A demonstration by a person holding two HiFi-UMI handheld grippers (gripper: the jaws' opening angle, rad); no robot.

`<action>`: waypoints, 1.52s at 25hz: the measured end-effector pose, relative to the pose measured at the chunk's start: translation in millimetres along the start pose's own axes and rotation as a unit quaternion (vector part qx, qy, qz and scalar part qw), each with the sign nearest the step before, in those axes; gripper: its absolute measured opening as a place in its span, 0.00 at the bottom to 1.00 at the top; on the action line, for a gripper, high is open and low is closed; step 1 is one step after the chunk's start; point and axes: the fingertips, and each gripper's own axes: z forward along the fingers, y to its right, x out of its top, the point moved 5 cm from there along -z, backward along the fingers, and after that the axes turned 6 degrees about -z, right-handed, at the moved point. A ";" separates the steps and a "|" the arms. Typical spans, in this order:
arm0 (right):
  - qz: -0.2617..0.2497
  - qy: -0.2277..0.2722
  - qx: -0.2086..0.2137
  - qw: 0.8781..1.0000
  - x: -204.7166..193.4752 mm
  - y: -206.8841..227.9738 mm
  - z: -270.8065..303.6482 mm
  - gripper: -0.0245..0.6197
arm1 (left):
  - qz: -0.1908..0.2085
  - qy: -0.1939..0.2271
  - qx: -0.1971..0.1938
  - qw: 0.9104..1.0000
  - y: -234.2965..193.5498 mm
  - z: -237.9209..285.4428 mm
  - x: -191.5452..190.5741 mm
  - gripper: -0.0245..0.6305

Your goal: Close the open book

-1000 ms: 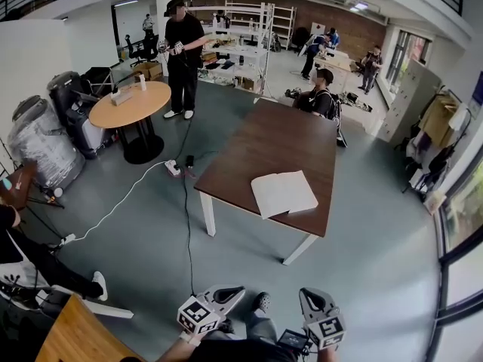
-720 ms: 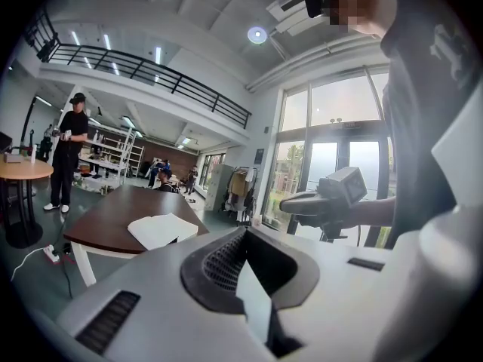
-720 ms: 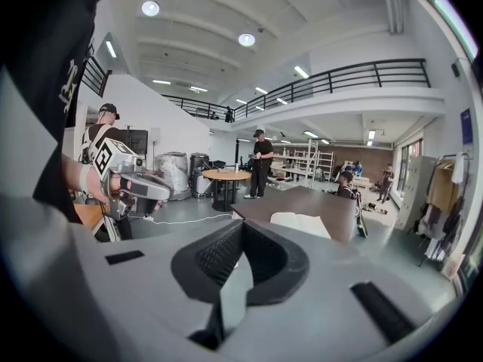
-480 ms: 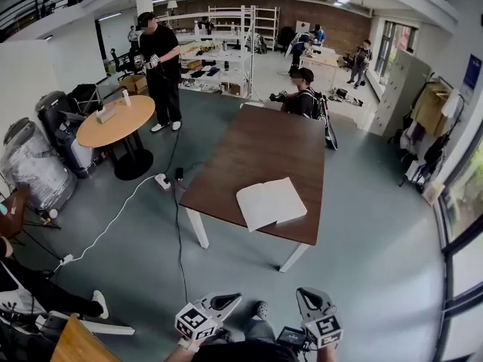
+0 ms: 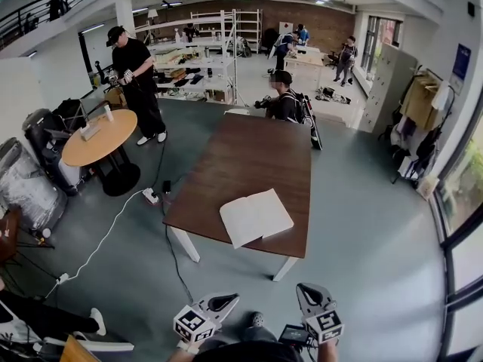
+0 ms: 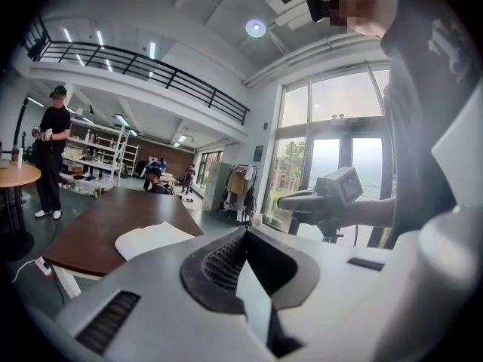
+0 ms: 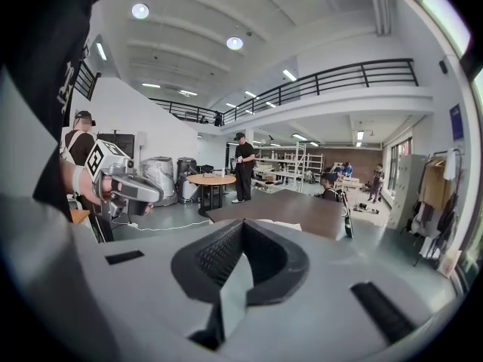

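**A:** Big picture first. The table (image 5: 249, 164) stands out on the floor ahead of you, well apart from where you are. I'd call this step the approach, with nothing of the closing done yet.

**B:** Agreed. The book (image 5: 255, 217) lies open on the table's near end, toward the right corner, pages up. Neither of your tools is anywhere near it.

**A:** And the tools themselves?

**B:** Your left gripper (image 5: 225, 302) has its jaws pressed together with nothing between them. Your right gripper (image 5: 308, 294) is the same, together and empty. You hold both low in front of you, pointing toward the table.

**A:** So what does the next move call for?

**B:** As I read it, get yourself up to that near edge. Then put one gripper against the outer edge of one half and swing it over onto the other. Closed jaws could serve as a pusher, but if you'd rather pinch a cover, you'll have to part them first.

**A:** What's the book like?

**B:** It's flat and spread wide, set at a slant to the table edge, with a faint fold down the middle. The pages are white, and I can't make out any print from here. It looks thin and light, so my guess is it may slide on that smooth brown top. Your other gripper might need to steady it.
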 end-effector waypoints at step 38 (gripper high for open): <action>-0.018 0.028 0.059 0.998 4.9 112.5 86.4 0.02 | -0.005 0.016 0.026 1.000 -49.9 107.4 42.6 0.05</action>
